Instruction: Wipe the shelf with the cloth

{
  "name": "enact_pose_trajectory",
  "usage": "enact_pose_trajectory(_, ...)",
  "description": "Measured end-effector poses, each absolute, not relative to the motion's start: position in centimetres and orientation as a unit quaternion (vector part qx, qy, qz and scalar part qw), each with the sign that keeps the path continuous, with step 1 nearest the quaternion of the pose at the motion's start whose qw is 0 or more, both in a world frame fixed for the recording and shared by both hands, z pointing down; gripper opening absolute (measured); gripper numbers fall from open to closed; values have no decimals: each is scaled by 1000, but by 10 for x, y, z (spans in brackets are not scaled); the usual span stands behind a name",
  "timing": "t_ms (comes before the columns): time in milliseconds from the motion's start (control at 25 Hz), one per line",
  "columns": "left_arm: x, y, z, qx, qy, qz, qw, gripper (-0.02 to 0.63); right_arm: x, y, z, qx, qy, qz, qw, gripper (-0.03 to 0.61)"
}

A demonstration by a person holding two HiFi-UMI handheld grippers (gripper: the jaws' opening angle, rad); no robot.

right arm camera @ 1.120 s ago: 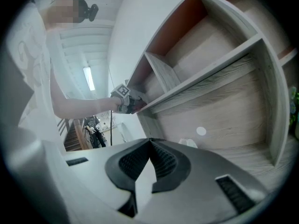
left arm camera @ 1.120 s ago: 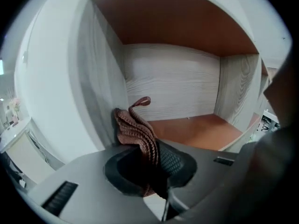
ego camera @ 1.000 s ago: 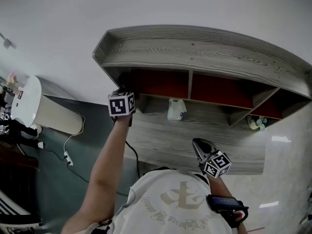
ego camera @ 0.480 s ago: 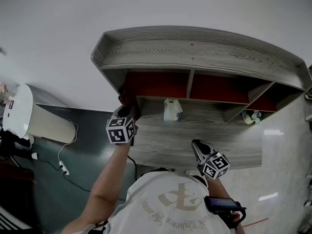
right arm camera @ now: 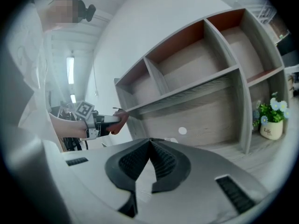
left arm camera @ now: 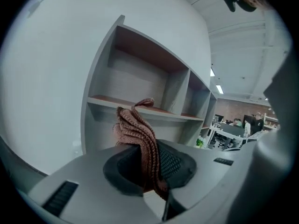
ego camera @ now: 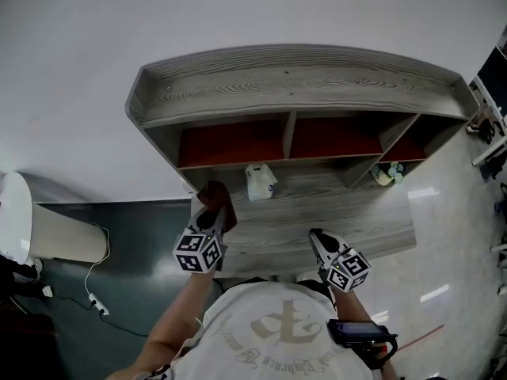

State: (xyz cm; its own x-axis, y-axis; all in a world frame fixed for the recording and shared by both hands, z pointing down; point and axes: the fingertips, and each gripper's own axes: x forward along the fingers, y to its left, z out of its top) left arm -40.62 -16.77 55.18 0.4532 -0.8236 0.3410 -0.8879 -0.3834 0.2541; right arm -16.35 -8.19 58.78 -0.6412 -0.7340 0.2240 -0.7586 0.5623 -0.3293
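Standing against a white wall, a grey wood-grain shelf [ego camera: 301, 77] with red-backed compartments is seen from above in the head view. A brownish-pink knitted cloth [ego camera: 212, 195] is gripped by the left gripper [ego camera: 215, 212], whose jaws are clamped tight on its bunched folds. The cloth is held up at the left end of the shelf, by the front edge of the board beneath the red compartments. Whether it is touching the wood cannot be told.

The right gripper [right arm camera: 150, 146] is held lower, in front of the wide bottom board, well apart from the cloth. Its jaws are pressed together with nothing between them. A small white object [ego camera: 258, 182] is seen on the bottom board, and a small potted plant [ego camera: 385, 173] at the right end.
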Motion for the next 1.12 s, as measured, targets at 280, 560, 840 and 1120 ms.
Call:
enact_pose_trajectory(280,-370,-151,565,854,-468,81,211,67,-152,-72,588,450,-870,199,33,5)
enact_pose_trajectory(560,-316,-139,570,881,-412,104,208,67,-127,-71,591,465,-862,203,27,5)
enact_pose_trajectory(840,-255,-144,557,890,-396,94,206,67,-85,-75,588,461,-864,201,21,5)
enact_pose_trajectory(1120,-190,-168,526,895,-398,96,180,67,-33,-81,583,454,-868,201,14,5)
